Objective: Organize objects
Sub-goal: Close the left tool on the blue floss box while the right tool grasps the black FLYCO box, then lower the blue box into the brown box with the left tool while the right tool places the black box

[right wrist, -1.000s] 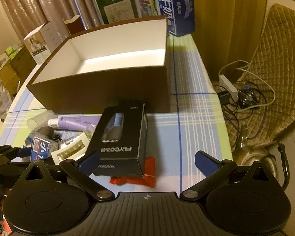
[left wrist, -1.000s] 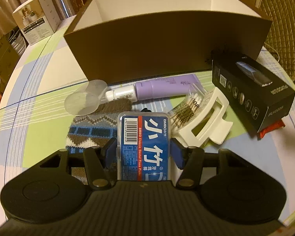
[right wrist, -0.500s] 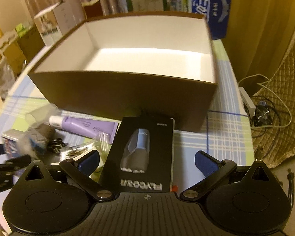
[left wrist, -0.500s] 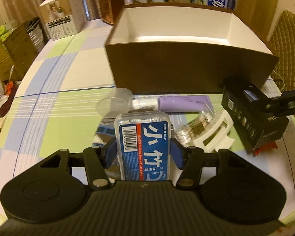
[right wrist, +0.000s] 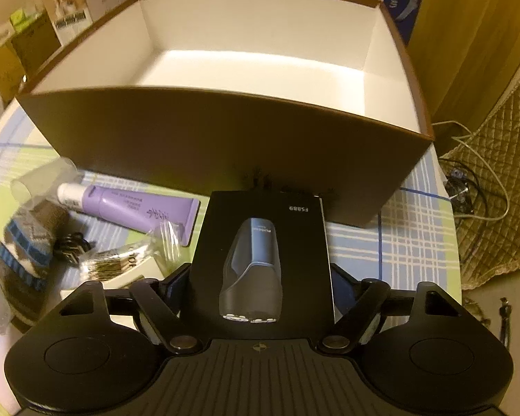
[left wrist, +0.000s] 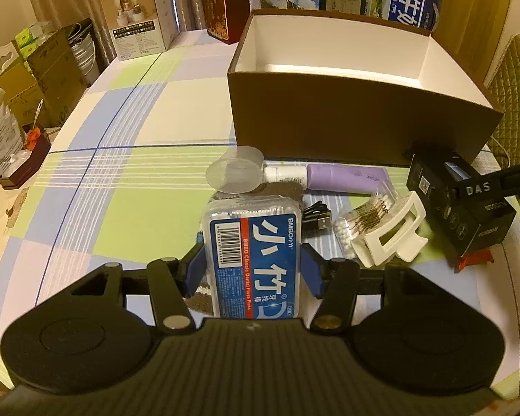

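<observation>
- Floss-pick case (left wrist: 253, 260), clear plastic with a blue label, sits clamped between the blue pads of the left gripper (left wrist: 253, 270), lifted above the checked tablecloth (left wrist: 86, 180).
- Black shaver box (right wrist: 261, 260) lies between the fingers of the right gripper (right wrist: 260, 287), which press against both its sides; in the left view the same box (left wrist: 468, 215) stands at the right, near the brown box's corner, with the right gripper reaching in over it.
- Brown open box (right wrist: 225, 131) with a white inside stands just behind the loose items, nothing visible in it.
- On the cloth before it lie a purple tube (left wrist: 343, 178), a clear plastic cup (left wrist: 235, 175) on its side, a patterned knit piece (right wrist: 27, 242), a black cable (left wrist: 317, 216), a bag of cotton swabs (left wrist: 360, 218) and a white hair claw (left wrist: 395, 235).
- A red item (left wrist: 476, 260) peeks out under the shaver box.
</observation>
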The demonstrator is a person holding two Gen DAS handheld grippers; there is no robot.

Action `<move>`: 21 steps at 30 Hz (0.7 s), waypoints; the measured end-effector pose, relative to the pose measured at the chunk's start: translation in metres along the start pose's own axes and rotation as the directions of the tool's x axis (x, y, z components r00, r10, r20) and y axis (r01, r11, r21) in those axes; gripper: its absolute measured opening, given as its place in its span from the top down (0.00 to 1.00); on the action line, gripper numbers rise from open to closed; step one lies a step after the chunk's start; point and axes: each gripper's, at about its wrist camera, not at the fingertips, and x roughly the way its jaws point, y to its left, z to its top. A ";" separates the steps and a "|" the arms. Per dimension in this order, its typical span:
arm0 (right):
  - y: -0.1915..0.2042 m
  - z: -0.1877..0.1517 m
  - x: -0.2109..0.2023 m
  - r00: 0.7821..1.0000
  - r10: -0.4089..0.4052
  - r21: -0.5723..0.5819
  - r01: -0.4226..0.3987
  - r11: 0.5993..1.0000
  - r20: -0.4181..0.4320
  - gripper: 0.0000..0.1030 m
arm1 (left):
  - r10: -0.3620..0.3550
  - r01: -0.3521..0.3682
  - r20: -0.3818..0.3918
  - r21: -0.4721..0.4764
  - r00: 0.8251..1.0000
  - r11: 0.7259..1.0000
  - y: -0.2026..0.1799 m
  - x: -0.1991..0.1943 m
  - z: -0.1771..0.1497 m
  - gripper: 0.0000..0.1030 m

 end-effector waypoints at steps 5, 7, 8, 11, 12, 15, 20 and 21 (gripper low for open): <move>-0.018 -0.011 -0.029 0.997 0.067 0.103 -0.071 0.992 0.042 0.26 | -0.041 0.040 0.020 0.038 0.999 0.998 0.005 -0.008 0.008 0.48; -0.026 -0.016 -0.042 0.994 0.089 0.150 -0.098 0.984 0.064 0.26 | -0.066 0.064 0.024 0.058 0.998 0.996 0.005 -0.010 0.013 0.48; -0.030 -0.017 -0.049 0.992 0.097 0.178 -0.110 0.978 0.077 0.26 | -0.079 0.077 0.027 0.066 0.997 0.995 0.005 -0.011 0.017 0.48; -0.039 -0.020 -0.070 0.987 0.111 0.238 -0.137 0.962 0.120 0.26 | -0.119 0.115 0.040 0.096 0.992 0.989 0.005 -0.016 0.029 0.48; -0.040 -0.020 -0.077 0.984 0.113 0.248 -0.144 0.958 0.137 0.26 | -0.134 0.129 0.045 0.107 0.990 0.986 0.004 -0.017 0.034 0.48; -0.043 -0.015 -0.097 0.976 0.111 0.274 -0.161 0.948 0.188 0.26 | -0.168 0.159 0.057 0.141 0.984 0.977 0.002 -0.020 0.050 0.48; -0.039 0.009 -0.121 0.952 0.127 0.284 -0.208 0.936 0.278 0.26 | -0.225 0.208 0.084 0.175 0.971 0.962 -0.003 -0.019 0.082 0.48; -0.037 0.013 -0.124 0.948 0.128 0.281 -0.213 0.936 0.293 0.26 | -0.232 0.214 0.088 0.179 0.969 0.960 -0.004 -0.018 0.090 0.48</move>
